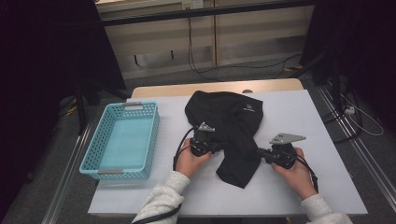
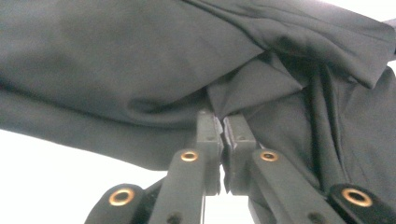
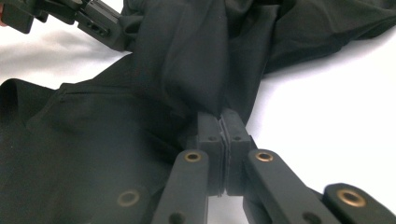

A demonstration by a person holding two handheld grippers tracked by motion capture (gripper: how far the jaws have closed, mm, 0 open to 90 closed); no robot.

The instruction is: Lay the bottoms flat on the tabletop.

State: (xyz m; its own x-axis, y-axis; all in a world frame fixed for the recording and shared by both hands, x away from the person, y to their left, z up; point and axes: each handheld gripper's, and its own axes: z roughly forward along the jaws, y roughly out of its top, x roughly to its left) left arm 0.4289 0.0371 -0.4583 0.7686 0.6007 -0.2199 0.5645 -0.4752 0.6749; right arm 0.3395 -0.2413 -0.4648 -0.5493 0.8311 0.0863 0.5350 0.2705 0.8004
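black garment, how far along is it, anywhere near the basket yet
Done: both grippers have a pinch on the black garment; the left gripper and right gripper each have jaws shut on a fold of cloth. In hand: it lies crumpled on the white table, not neatly folded. Left: probably folding, then moving it to the blue basket, which holds nothing.

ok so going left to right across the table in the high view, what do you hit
blue basket → left tool, shut on the black garment → black garment → right tool, also shut on the garment
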